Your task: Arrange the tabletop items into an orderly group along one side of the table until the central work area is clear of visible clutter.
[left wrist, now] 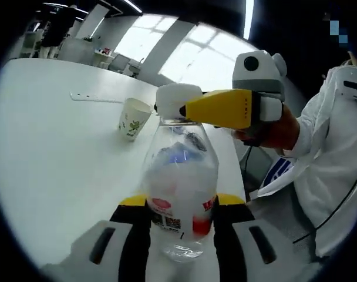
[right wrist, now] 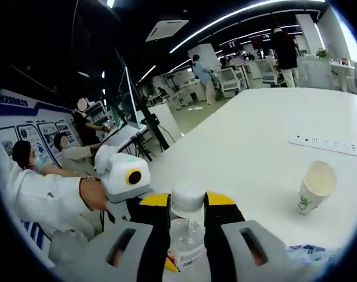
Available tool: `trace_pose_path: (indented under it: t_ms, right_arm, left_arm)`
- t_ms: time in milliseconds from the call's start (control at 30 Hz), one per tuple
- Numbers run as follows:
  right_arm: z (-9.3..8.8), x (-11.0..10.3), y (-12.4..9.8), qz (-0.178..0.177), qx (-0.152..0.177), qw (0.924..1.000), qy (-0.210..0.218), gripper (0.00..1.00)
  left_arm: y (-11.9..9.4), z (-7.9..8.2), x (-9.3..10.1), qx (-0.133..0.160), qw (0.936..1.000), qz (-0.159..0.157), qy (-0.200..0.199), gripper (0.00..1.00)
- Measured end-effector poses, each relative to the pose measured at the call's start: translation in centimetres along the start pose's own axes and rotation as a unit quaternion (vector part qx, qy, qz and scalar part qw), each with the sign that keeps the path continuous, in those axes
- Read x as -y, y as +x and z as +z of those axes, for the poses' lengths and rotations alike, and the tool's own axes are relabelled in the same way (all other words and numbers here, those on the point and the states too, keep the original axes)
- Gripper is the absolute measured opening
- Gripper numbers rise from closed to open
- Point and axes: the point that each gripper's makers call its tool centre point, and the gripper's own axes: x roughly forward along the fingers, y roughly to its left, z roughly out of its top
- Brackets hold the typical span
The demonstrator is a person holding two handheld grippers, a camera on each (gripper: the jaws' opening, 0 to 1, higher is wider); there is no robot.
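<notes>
Left gripper view: left tongs (left wrist: 181,212) clamp clear bottle (left wrist: 181,176) body on white tabletop (left wrist: 55,158); right tongs (left wrist: 169,106) pinch its white cap (right wrist: 188,200). Paper cup (left wrist: 133,118) stands nearby.

A clear bottle (left wrist: 179,194), white-capped and upright, stands near the worktop's (left wrist: 61,153) edge; a paper cup (left wrist: 133,118) sits upright further in.
</notes>
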Motion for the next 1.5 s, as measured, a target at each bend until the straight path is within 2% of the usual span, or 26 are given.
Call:
trace_pose_path:
  t_ms: [267, 433, 700, 1100, 1367, 1500]
  right_arm:
    - [2.3, 0.3, -0.8, -0.005, 0.018, 0.9991, -0.038, 0.19]
    - [3.8, 0.8, -1.4, -0.010, 0.031, 0.9975, -0.062, 0.19]
    - [6.3, 1.7, -2.0, -0.018, 0.047, 0.9936, -0.102, 0.19]
    - [10.1, 4.7, -1.8, -0.030, 0.071, 0.9872, -0.140, 0.19]
    - [10.7, 6.1, -1.6, -0.046, 0.067, 0.9797, -0.183, 0.19]
    - [10.5, 6.6, -1.4, -0.054, 0.070, 0.9714, -0.220, 0.19]
  left_arm:
    - [0.5, 2.6, -0.3, 0.011, 0.9994, 0.001, 0.033, 0.40]
    - [1.0, 4.4, -0.8, 0.011, 0.9976, 0.007, 0.068, 0.40]
    - [1.9, 7.3, -1.5, 0.025, 0.9954, 0.009, 0.092, 0.40]
    - [3.1, 11.8, -3.7, 0.029, 0.9901, 0.015, 0.136, 0.40]
    - [4.3, 13.1, -5.6, 0.015, 0.9859, 0.025, 0.165, 0.40]
    - [4.9, 13.4, -6.4, 0.005, 0.9823, 0.027, 0.185, 0.40]
